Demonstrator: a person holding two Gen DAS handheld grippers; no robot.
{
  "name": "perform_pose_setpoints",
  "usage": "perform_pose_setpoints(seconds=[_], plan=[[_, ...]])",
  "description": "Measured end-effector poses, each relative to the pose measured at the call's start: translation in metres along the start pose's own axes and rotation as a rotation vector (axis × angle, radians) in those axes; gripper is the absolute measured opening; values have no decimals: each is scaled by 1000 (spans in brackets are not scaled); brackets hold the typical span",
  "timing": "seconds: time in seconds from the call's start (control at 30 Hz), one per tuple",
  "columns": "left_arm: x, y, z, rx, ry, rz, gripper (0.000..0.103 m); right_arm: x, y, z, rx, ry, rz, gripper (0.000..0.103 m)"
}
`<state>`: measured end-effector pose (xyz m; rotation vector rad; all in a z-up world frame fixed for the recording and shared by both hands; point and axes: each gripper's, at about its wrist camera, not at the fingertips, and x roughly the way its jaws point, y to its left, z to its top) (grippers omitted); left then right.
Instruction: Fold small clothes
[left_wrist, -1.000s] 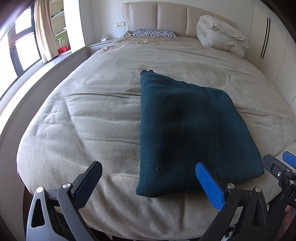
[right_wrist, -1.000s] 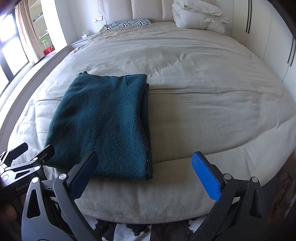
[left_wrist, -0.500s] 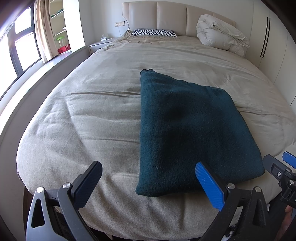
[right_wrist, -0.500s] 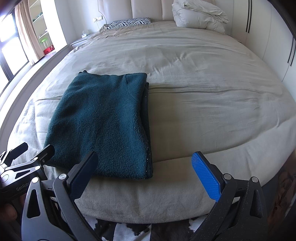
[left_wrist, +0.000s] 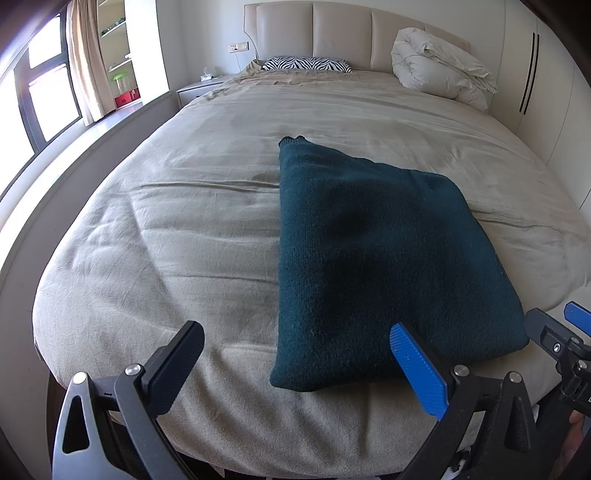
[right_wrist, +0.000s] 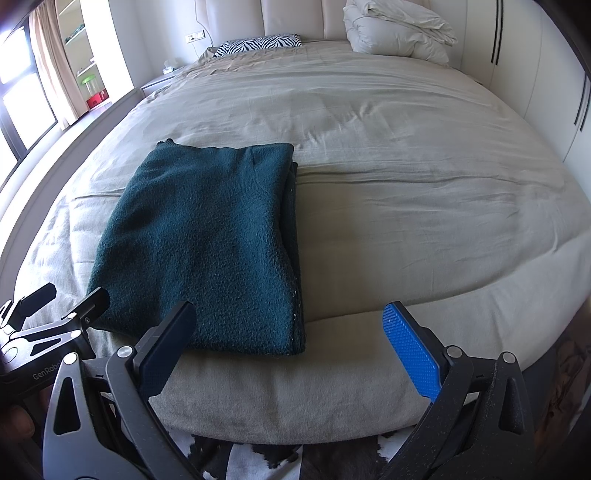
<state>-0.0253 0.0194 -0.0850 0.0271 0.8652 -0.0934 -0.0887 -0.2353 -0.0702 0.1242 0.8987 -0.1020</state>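
Sweater (left_wrist: 369, 258): dark teal knit, matt, fuzzy/nubbly surface. Bed cover (left_wrist: 184, 229): beige woven cloth, matt, lightly creased; headboard (left_wrist: 340, 33) smooth padded upholstery with faint sheen. Left gripper (left_wrist: 295, 365) fingers (left_wrist: 417, 369): ribbed matt plastic, shiny metal rivets.

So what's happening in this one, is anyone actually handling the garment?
Not at this moment. A dark green sweater lies folded into a rectangle near the foot edge of the bed. The left gripper and the right gripper both hover open just off that edge, holding nothing and not touching the fabric. The fold looks complete, or the person is between steps.
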Motion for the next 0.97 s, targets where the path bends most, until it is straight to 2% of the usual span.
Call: perform_pose_setpoints(seconds=[0.97], plan=[[5,4,3,10,9,-2,103,1,-2,-2,0,8,4,103]])
